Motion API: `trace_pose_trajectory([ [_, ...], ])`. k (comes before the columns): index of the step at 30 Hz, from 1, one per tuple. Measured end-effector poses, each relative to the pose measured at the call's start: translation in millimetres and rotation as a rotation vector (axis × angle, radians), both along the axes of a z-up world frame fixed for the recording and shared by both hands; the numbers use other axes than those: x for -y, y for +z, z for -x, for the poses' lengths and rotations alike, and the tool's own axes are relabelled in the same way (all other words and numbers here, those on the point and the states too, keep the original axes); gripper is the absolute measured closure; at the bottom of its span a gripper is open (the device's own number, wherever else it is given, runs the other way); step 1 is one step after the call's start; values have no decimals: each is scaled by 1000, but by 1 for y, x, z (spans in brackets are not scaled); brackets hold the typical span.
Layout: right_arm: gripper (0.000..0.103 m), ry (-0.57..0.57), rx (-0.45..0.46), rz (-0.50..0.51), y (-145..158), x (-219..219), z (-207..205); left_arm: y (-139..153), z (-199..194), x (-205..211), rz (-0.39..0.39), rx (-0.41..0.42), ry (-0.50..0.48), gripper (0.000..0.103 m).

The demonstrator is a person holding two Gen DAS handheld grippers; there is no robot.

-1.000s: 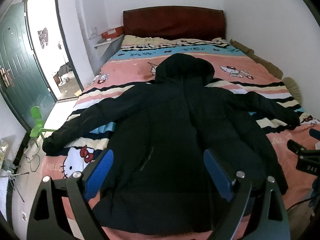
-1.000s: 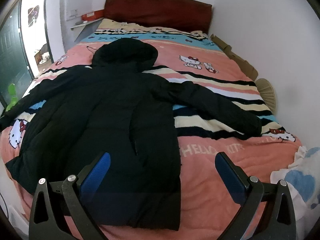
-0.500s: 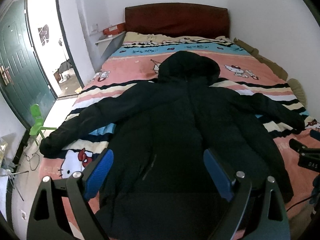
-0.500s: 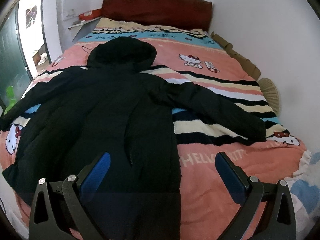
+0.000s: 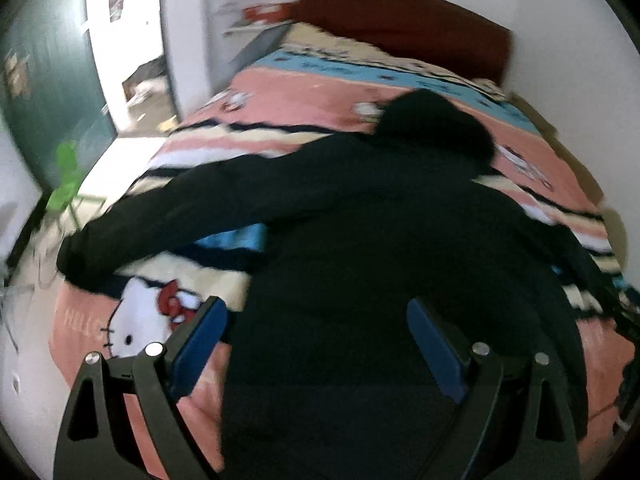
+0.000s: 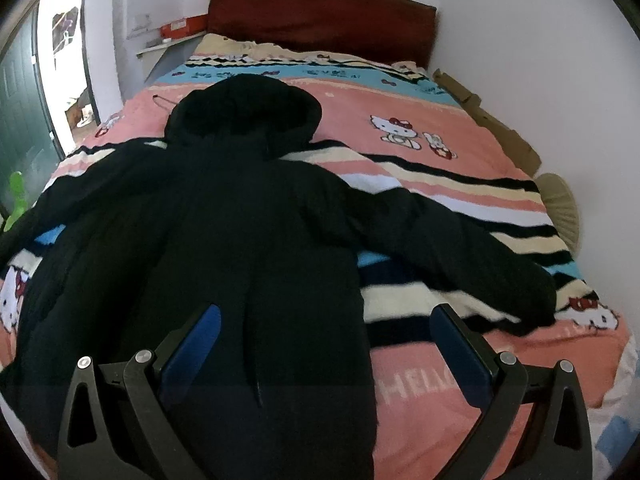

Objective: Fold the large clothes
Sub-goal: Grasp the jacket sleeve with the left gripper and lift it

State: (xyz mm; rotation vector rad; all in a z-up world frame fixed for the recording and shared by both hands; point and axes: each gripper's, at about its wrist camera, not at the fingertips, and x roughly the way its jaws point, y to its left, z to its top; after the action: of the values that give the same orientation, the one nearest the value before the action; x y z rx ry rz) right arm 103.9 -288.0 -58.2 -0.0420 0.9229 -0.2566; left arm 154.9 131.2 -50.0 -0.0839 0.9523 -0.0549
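A: Where's the coat (image 6: pixel 224 248)?

B: Flat on the striped blanket (image 6: pixel 436 148), black and puffy, hood (image 6: pixel 244 112) toward the headboard (image 6: pixel 320 16), hem toward you. Its long axis runs straight ahead of both claws.

A: And your claws?

B: Your left claw (image 5: pixel 316 344) hangs wide and empty over the hem; your right claw (image 6: pixel 326 344) is equally wide, straddling the coat's right edge.

A: Which sleeve first?

B: I'd judge the right sleeve (image 6: pixel 460 248); it stretches out sideways, nearer your right claw.
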Motion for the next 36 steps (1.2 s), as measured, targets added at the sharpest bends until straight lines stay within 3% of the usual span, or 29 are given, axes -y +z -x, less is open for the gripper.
trace_pose_trajectory([
  [3, 1, 3, -2, 6, -5, 1, -14, -16, -16, -45, 65, -34, 82, 11],
  [8, 1, -4, 4, 11, -10, 5, -37, -41, -37, -140, 103, -44, 294, 11],
  [16, 1, -56, 19, 7, -6, 11, -56, -85, -41, -269, 275, -81, 590, 11],
  [20, 1, -84, 21, 27, 0, 10, -52, -104, -42, -299, 412, -74, 663, 11],
  [26, 1, -103, 30, 50, 14, 1, -46, -133, -61, -339, 685, -30, 782, 12],
  [30, 1, -90, 42, 67, 23, -10, -42, -145, -71, -350, 740, -51, 839, 15],
  [33, 1, -92, 49, 71, 27, -12, -37, -145, -79, -350, 687, -96, 851, 38],
  [35, 1, -105, 54, 69, 28, -8, -33, -144, -83, -352, 669, -113, 853, 65],
  [36, 1, -110, 53, 66, 28, -7, -32, -145, -83, -355, 676, -113, 853, 71],
])
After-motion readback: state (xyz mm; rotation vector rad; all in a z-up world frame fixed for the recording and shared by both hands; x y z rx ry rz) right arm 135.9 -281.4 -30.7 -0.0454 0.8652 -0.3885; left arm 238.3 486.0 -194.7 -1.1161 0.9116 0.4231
